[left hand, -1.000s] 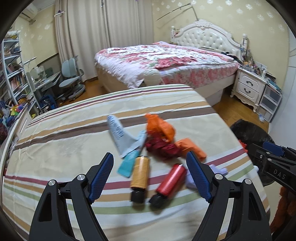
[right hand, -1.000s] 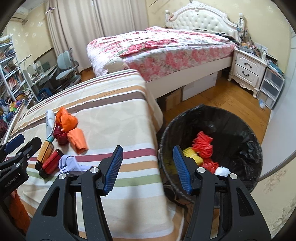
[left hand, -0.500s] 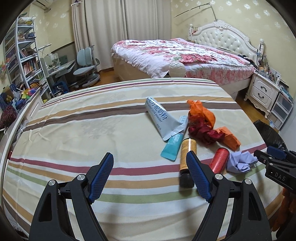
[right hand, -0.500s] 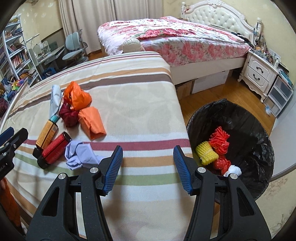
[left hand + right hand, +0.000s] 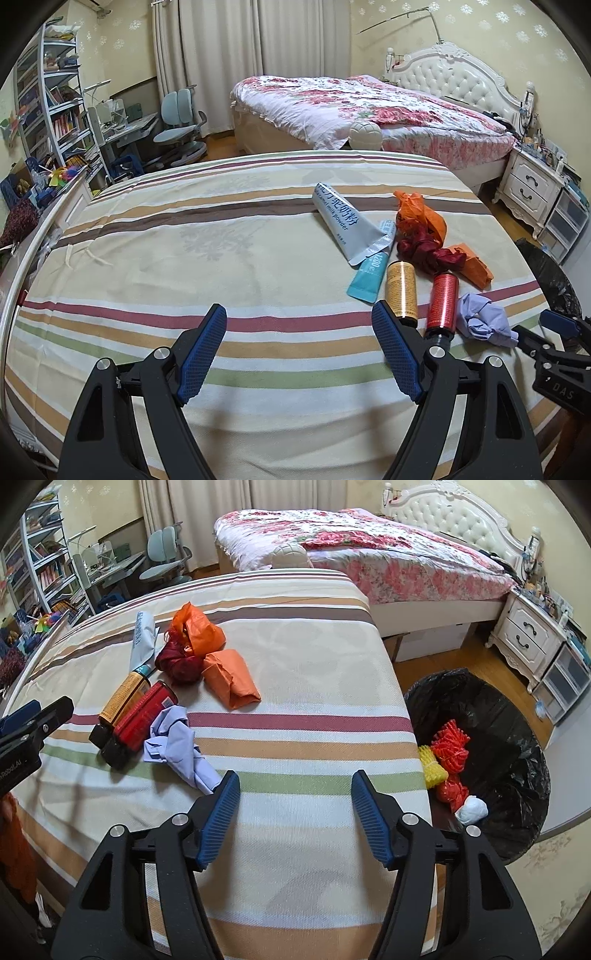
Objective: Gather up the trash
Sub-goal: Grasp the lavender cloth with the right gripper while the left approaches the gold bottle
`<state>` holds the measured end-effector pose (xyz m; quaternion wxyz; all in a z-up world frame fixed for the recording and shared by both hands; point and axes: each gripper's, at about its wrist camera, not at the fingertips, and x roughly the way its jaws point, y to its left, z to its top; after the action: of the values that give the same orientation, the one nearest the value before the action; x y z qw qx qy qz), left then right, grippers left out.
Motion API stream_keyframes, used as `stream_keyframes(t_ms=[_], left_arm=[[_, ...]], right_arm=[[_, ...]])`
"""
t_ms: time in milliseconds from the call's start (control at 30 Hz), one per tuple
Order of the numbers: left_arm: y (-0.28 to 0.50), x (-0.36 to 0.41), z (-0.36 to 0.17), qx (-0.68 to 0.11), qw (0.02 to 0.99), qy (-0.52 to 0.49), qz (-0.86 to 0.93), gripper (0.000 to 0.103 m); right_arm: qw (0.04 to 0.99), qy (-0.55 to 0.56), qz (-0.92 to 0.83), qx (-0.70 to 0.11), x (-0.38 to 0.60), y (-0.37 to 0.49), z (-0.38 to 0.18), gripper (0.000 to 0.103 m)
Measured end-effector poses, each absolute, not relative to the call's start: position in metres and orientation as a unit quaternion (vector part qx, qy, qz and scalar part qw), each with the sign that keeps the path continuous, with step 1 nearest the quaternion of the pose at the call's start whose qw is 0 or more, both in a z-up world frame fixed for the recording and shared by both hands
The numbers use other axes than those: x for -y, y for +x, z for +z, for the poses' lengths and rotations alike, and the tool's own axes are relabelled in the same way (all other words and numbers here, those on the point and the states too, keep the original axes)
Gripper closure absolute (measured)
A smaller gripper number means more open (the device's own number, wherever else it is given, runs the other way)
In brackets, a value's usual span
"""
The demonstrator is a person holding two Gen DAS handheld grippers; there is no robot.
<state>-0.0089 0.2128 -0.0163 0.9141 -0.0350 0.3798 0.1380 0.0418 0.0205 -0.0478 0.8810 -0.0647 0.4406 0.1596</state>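
Now I'm between pickups: both tools gape empty over the striped bed (image 5: 314,686). Right of my right tool (image 5: 293,812), the black-lined bin (image 5: 517,738) holds foam nets. Ahead-left lies crumpled lavender paper (image 5: 177,746), soft, nearest, my likely next grab; my left tool (image 5: 299,350) hovers beside glossy cylindrical bottles (image 5: 441,299).
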Motion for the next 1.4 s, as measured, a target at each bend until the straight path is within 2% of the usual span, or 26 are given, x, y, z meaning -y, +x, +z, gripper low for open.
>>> stream_keyframes(t_ms=[233, 933, 1067, 1200, 1400], left_arm=[[-0.015, -0.224, -0.015, -0.377, 0.912, -0.04, 0.154, 0.025], [-0.017, -0.229, -0.025, -0.387, 0.908, -0.046, 0.155, 0.025], [-0.018, -0.23, -0.025, -0.388, 0.907, -0.048, 0.154, 0.025], [-0.018, -0.227, -0.024, -0.387, 0.909, -0.046, 0.149, 0.025], [-0.014, -0.218, -0.022, -0.386, 0.911, -0.046, 0.136, 0.025]], right_arm=[[0.885, -0.061, 0.18, -0.424, -0.031, 0.039, -0.035, 0.042], [0.868, -0.08, 0.238, -0.429, -0.09, 0.044, -0.049, 0.043], [0.871, -0.089, 0.232, -0.424, -0.093, 0.043, -0.05, 0.05], [0.874, -0.077, 0.224, -0.424, -0.085, 0.045, -0.05, 0.067], [0.88, -0.073, 0.204, -0.423, -0.069, 0.045, -0.049, 0.067]])
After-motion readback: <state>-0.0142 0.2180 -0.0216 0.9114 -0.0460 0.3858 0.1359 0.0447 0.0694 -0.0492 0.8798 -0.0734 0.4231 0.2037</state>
